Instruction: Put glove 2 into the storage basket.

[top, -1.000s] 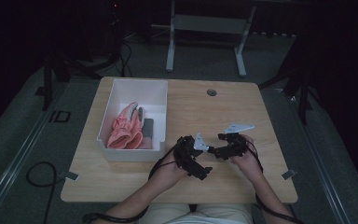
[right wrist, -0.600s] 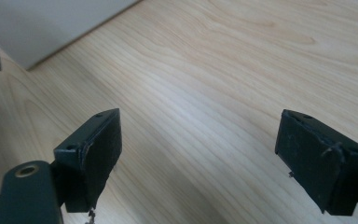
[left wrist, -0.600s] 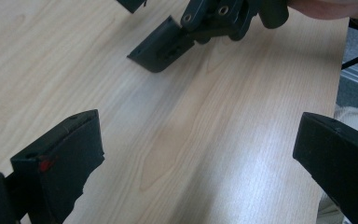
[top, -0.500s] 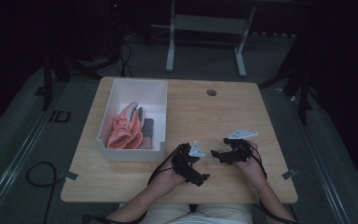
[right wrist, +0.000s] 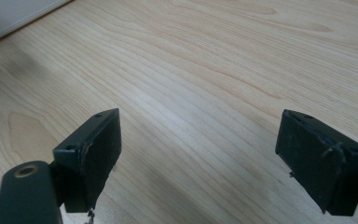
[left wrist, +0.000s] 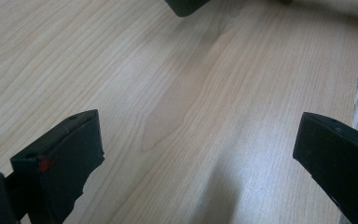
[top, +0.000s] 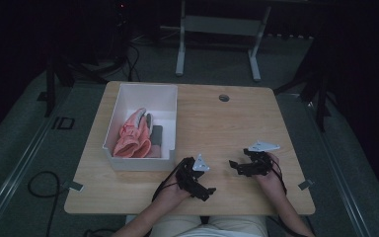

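Two grippers rested low over the near edge of the table point(top: 227, 118), the left gripper point(top: 205, 190) and the right gripper point(top: 234, 165) each with jaws spread wide and holding nothing, apparently parked there because the work looked finished. One white bin point(top: 128, 91) stood at the table's left side, just beyond the left gripper. It held what looked like one pair of pink gloves point(top: 133, 136), beside one grey item I could not identify.
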The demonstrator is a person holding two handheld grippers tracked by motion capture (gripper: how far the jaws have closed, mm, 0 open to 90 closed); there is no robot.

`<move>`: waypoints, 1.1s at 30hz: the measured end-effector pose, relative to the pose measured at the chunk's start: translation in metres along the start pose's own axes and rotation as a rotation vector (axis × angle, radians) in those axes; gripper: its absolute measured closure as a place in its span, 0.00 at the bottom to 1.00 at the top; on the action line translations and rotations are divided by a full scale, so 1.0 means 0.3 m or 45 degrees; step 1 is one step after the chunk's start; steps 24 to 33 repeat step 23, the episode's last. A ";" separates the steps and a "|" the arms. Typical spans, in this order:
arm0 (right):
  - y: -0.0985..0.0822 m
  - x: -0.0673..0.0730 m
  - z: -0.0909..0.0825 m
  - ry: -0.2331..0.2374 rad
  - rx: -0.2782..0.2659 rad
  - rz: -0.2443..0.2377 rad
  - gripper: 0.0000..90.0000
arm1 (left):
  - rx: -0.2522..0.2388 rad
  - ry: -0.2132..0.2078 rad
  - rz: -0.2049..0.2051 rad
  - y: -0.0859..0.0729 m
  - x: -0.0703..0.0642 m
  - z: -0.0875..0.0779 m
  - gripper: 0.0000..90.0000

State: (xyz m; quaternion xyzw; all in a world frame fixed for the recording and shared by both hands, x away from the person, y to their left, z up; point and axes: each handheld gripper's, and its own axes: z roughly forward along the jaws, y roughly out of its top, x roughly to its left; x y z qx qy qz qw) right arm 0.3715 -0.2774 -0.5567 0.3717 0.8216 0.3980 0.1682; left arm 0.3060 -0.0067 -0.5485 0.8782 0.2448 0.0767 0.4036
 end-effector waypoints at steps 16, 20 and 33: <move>-0.037 -0.028 -0.021 -0.056 -0.033 0.018 0.16 | -0.007 -0.016 -0.024 -0.058 0.003 0.006 0.01; -0.040 -0.034 -0.025 -0.064 -0.040 0.019 0.16 | -0.016 -0.012 -0.024 -0.056 0.001 0.003 0.01; -0.042 -0.035 -0.024 -0.067 -0.038 0.018 0.16 | -0.017 -0.013 -0.025 -0.057 0.001 0.003 0.01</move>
